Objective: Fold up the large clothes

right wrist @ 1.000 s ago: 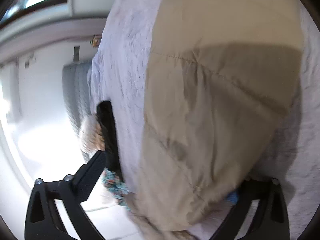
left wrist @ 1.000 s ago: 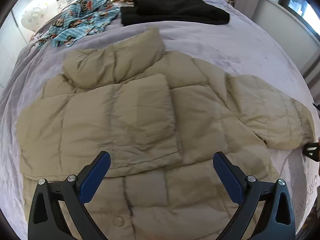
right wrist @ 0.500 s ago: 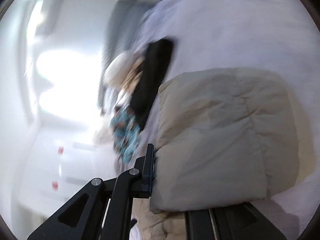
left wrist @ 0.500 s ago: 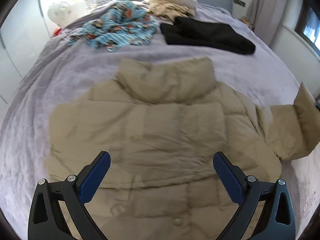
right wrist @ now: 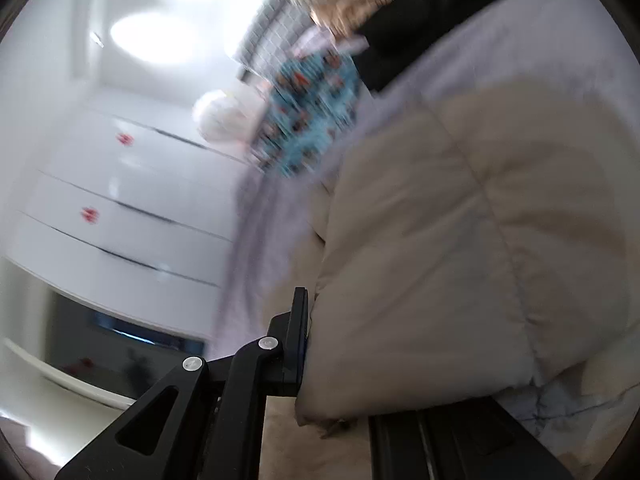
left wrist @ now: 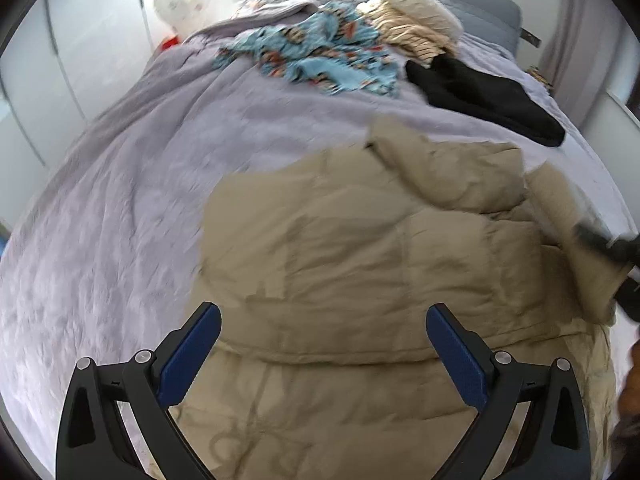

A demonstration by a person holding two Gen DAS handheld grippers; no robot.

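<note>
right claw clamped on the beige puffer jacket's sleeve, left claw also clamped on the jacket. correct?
Not quite. The left claw is open and holds nothing, above the beige puffer jacket, as the left wrist view shows. The right claw is indeed clamped on the sleeve.

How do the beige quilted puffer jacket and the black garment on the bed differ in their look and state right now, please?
The beige quilted puffer jacket is puffy and pale; the black garment is thin and dark. The jacket lies near the cameras, the black garment farther up the bed by the pillows. The jacket's sleeve is clamped in the right tongs and lifted; the black garment lies untouched. Both rest on the lilac bedspread.
</note>
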